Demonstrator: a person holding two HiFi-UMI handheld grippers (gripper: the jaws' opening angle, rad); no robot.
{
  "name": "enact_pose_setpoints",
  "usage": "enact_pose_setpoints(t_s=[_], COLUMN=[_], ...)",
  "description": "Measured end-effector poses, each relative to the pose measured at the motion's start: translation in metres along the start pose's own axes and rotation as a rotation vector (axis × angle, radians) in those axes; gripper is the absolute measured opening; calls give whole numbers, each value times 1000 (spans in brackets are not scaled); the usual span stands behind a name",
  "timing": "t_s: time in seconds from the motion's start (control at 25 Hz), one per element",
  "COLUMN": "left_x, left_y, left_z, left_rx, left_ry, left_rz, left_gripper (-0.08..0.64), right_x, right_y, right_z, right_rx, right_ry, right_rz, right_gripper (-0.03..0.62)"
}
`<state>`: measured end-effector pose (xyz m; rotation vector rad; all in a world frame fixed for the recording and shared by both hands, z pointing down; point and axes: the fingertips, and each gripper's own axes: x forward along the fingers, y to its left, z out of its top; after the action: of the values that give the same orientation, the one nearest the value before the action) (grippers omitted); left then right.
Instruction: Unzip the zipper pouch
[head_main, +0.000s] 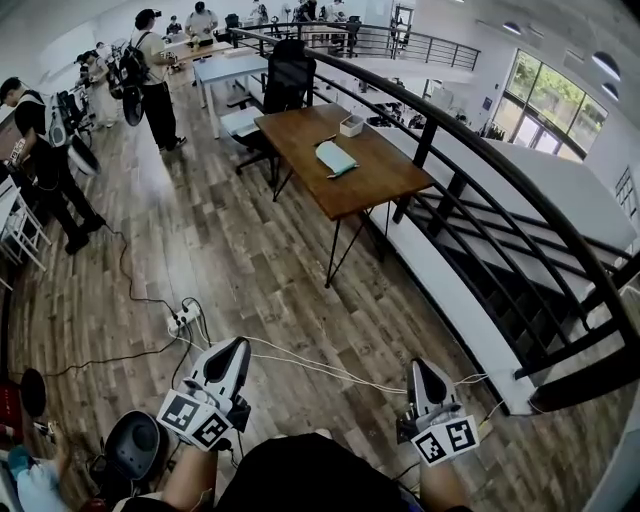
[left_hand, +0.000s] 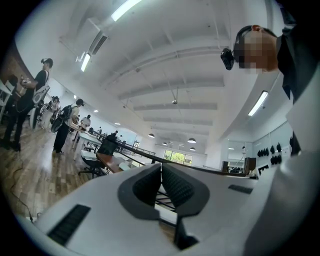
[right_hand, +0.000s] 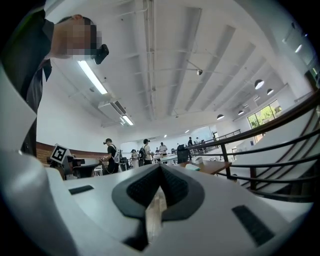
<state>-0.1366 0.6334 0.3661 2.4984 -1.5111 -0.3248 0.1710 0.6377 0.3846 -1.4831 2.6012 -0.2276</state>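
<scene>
The zipper pouch (head_main: 336, 158), pale teal, lies flat on a brown wooden table (head_main: 375, 180) far ahead of me, with a small white box (head_main: 351, 125) beyond it. My left gripper (head_main: 238, 347) is low in the head view over the plank floor, shut with nothing in it. My right gripper (head_main: 420, 367) is beside it, also shut and empty. Both are far short of the table and point level toward it. In the left gripper view the pads (left_hand: 161, 172) meet, and the table (left_hand: 106, 161) is small in the distance. In the right gripper view the jaws (right_hand: 160, 172) are together.
A black railing (head_main: 470, 170) curves along the right, with a stairwell beyond it. A black office chair (head_main: 285, 75) stands behind the table. Cables and a power strip (head_main: 183, 320) lie on the floor ahead. Several people (head_main: 155, 75) stand at the left and back.
</scene>
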Motion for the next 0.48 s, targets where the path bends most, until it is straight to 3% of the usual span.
enact_pose_setpoints(t_s=[0.32, 0.48], left_x=[27, 33], left_y=[-30, -42], left_z=[-11, -15], left_rx=[50, 89], left_ry=[29, 33], left_rz=[-20, 6], left_gripper=[17, 17], right_x=[-12, -17], right_y=[-33, -41], right_z=[11, 10], right_rx=[6, 1], right_ry=[-40, -41], right_rz=[-13, 4], right_gripper=[30, 47])
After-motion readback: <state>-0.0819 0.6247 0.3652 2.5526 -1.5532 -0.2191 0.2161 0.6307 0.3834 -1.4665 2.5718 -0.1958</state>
